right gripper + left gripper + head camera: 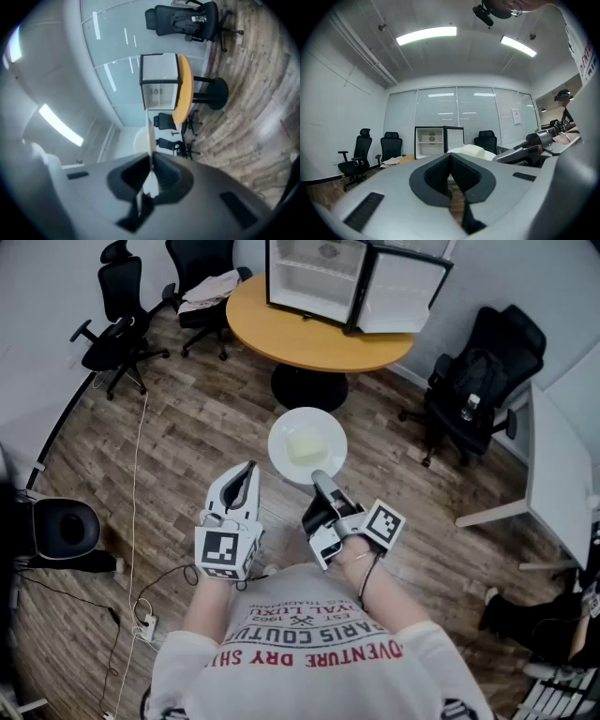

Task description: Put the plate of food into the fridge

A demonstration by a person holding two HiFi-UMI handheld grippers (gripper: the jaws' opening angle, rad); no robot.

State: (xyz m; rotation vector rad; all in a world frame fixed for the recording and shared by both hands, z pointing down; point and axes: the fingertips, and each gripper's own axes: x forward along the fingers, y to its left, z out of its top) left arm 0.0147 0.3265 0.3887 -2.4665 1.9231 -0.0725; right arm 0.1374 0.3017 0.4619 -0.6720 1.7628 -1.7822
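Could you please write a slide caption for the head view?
Right gripper holds a plate of food before the open fridge on the round table.

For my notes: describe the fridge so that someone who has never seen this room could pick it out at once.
Look ahead of the person to the round wooden table, which has black office chairs around it. The fridge is the small boxy unit standing on that table. It is the only thing there with a door swung open, showing a white inside.
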